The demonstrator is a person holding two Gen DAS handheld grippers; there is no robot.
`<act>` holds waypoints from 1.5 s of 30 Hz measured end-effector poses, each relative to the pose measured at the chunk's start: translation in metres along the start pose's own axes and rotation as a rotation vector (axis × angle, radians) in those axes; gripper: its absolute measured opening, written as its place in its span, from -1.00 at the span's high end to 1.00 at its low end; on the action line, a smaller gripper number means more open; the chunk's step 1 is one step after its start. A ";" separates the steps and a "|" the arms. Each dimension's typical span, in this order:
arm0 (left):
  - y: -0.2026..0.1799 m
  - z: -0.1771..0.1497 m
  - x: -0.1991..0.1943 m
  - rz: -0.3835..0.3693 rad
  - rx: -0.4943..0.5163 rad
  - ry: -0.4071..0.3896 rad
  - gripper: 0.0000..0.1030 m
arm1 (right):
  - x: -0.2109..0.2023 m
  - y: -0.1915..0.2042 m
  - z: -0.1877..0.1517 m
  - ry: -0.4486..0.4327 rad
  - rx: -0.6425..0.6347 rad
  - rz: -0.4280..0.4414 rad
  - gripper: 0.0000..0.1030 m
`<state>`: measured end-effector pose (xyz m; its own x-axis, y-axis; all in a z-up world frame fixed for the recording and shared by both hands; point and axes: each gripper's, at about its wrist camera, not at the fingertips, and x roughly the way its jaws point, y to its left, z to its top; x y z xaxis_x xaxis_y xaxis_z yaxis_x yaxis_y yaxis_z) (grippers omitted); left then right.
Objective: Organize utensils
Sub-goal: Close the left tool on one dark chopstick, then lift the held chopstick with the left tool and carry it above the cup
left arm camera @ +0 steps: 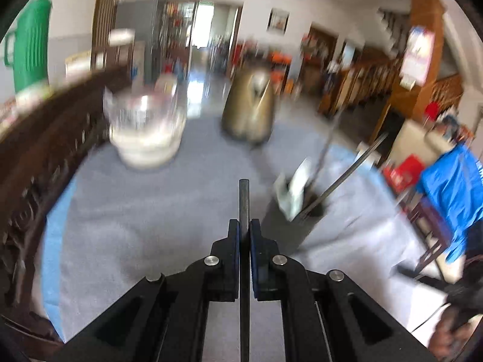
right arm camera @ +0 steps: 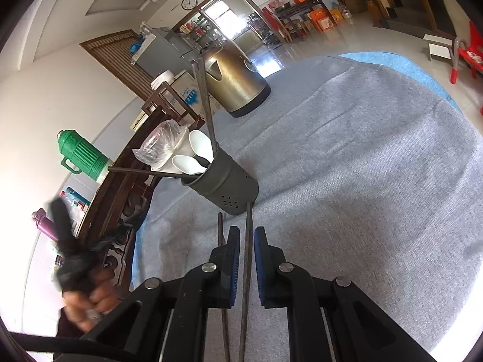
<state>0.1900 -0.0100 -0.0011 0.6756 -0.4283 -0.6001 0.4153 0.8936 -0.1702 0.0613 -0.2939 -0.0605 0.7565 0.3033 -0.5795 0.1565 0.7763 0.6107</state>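
While the left gripper [left arm camera: 244, 226] is holding a single dark chopstick [left arm camera: 244, 199] between jaws closed almost fully onto it, the right gripper [right arm camera: 247, 235] is keeping its jaws nearly closed around a second chopstick [right arm camera: 247, 256], with a third chopstick [right arm camera: 221, 232] lying just outside its left finger; whether the pads are actually pressing on the middle stick cannot be told. Ahead of the right gripper, the dark perforated utensil holder [right arm camera: 228, 185] is standing on the grey cloth-covered surface [right arm camera: 362, 166], toward its left edge, already carrying white spoons [right arm camera: 200, 144] and further chopsticks [right arm camera: 205, 102] that are leaning out over the rim. A brass-coloured kettle [right arm camera: 235, 81] is standing near the far edge, and a bagged glass bowl [left arm camera: 145, 126] is sitting by the far left edge.

Judging from this layout, the step in hand is carrying the gripped stick to the holder. Doing it well probably means steering the tip clear of the leaning sticks, aiming for open space inside the rim, and releasing only once the tip is below it.

Both grippers are pointing forward and moderately downward; a hand [right arm camera: 87, 298] is gripping the blurred left handle.
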 end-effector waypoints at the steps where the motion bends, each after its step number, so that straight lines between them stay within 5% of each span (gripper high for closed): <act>1: -0.008 0.010 -0.016 -0.007 0.010 -0.058 0.87 | -0.001 0.000 0.000 -0.001 -0.001 0.002 0.79; 7: -0.038 0.061 -0.069 0.011 -0.052 -0.441 0.87 | -0.005 -0.001 -0.007 0.000 -0.004 0.013 0.79; 13: -0.057 0.090 -0.051 0.114 -0.134 -0.625 0.88 | -0.008 -0.018 -0.008 0.001 0.017 0.013 0.79; 23: -0.058 0.102 0.019 0.242 -0.211 -0.603 0.87 | -0.005 -0.054 0.000 0.001 0.081 0.006 0.79; 35: -0.090 0.089 0.067 0.406 -0.074 -0.645 0.87 | -0.003 -0.088 0.008 -0.010 0.148 -0.008 0.79; 45: -0.089 0.062 0.068 0.338 -0.068 -0.544 0.87 | -0.007 -0.092 0.008 -0.018 0.161 -0.002 0.79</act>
<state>0.2370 -0.1270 0.0214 0.9822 -0.1123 -0.1504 0.0977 0.9901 -0.1012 0.0465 -0.3717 -0.1080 0.7669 0.2910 -0.5720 0.2566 0.6779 0.6889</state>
